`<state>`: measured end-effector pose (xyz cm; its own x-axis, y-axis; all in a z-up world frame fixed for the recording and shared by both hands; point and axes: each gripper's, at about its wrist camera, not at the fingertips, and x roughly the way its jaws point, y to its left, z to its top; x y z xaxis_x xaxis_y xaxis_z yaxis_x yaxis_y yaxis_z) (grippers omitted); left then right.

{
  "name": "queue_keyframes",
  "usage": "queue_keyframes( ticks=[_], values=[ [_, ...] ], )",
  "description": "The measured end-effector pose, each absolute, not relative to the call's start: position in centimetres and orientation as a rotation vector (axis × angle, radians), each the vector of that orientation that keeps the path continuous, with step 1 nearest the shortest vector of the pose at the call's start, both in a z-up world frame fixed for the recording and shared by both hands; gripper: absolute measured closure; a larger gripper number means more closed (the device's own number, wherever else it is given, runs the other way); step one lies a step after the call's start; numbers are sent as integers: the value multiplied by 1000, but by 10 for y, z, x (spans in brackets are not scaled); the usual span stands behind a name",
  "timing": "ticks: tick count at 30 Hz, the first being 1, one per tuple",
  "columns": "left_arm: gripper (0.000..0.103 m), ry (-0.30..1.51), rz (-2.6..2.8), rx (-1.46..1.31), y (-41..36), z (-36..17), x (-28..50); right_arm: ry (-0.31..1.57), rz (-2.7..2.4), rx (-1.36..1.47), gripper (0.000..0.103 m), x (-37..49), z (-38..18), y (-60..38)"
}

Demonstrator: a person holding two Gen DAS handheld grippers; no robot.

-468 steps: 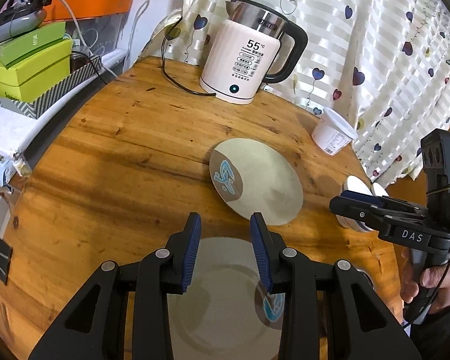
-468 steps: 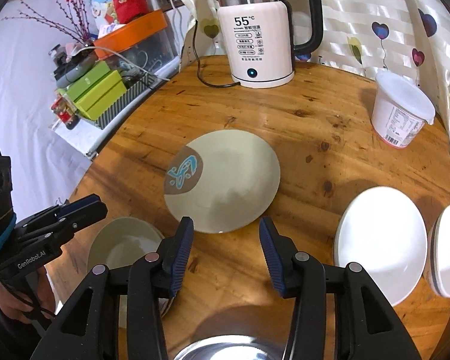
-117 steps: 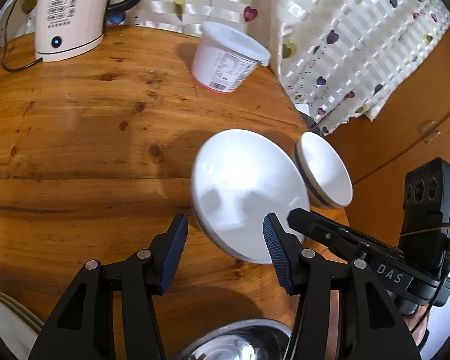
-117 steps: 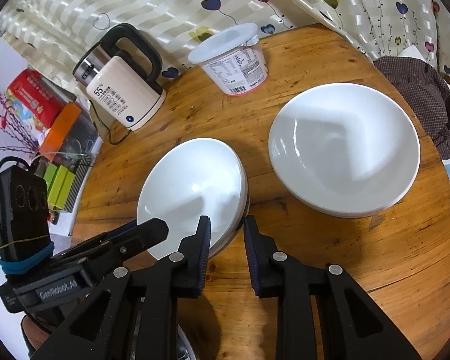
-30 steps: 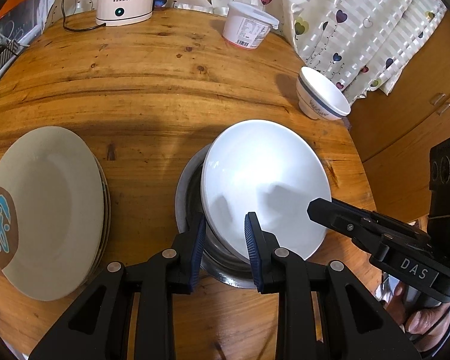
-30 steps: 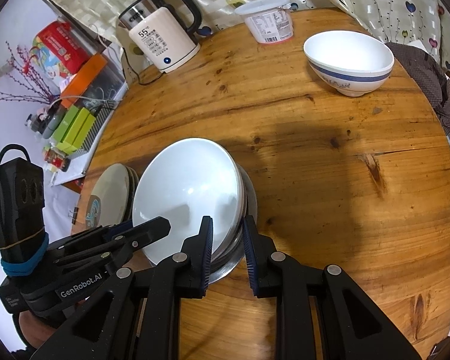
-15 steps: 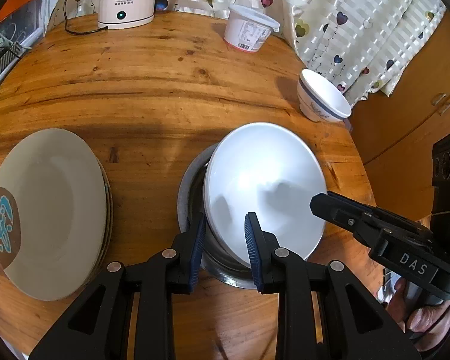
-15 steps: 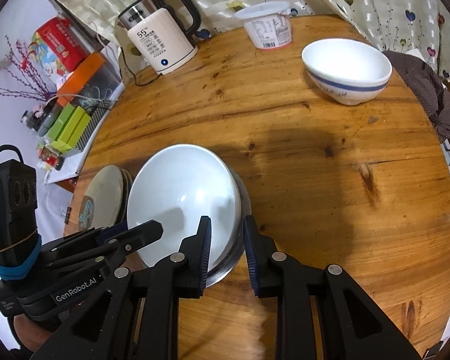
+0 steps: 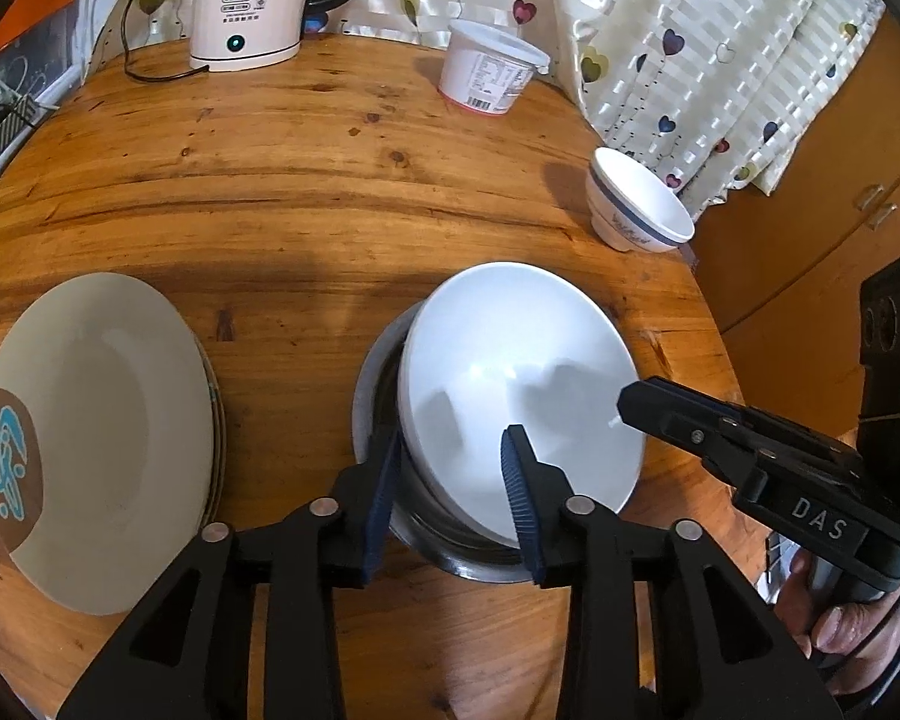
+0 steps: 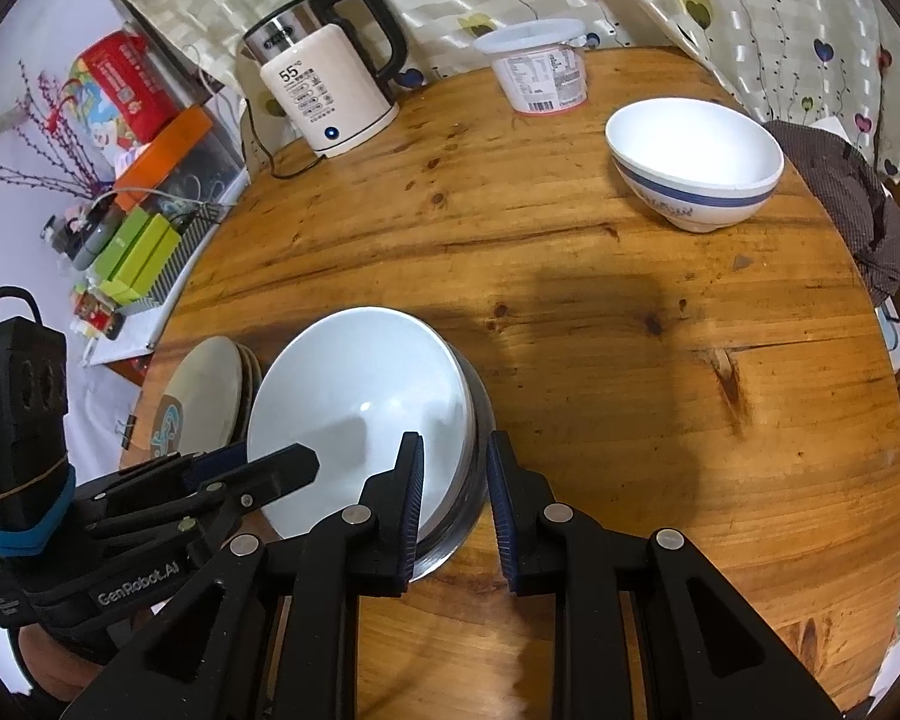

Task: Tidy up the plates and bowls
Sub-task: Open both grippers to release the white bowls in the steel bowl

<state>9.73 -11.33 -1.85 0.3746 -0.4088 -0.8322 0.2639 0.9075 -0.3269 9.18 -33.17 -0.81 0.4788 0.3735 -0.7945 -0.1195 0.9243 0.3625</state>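
The round wooden bench (image 9: pixel 306 192) carries everything we are sorting, with a kettle (image 9: pixel 252 0) and a lidded white tub (image 9: pixel 489 75) at its far side, outside the job as we read it.

Next in size is the stack of beige plates (image 9: pixel 96 432) at the left of the left wrist view, several rims showing under the top one; we judge the plates to be gathered already.

Just beside them sits the steel bowl (image 9: pixel 372 402), and nested inside it is the wide white bowl (image 9: pixel 510 372), resting slightly tilted, with a second white rim showing beneath it in the right wrist view. That nest looks nearly settled.

Still out of place is the small blue-banded bowl (image 10: pixel 693 162), standing upright and alone well apart near the far right edge. We judge it to be the last piece to bring over and set into the nest.

Our left gripper (image 9: pixel 453 468) straddles the near-left rim of the white bowl; its jaws are opening, the rim between them with no pad pressing. Our right gripper (image 10: pixel 453 480) stands narrowly apart over the near-right rims of the white and steel bowls, with gaps visible on both sides, so we read it as not clamped.
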Motion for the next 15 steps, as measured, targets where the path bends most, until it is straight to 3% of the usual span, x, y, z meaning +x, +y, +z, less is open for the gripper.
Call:
queue_keyframes(
  ticks=[4, 7, 15],
  values=[
    [65, 1092, -431, -133, -114, -18, 96, 1030, 308, 272, 83, 92, -9, -331],
    [56, 1058, -421, -113, -113, -13, 95, 1025, 301, 263, 83, 92, -7, -330],
    [56, 1045, -430, -121, -113, -15, 101, 994, 268, 173, 83, 89, -1, -323]
  ],
)
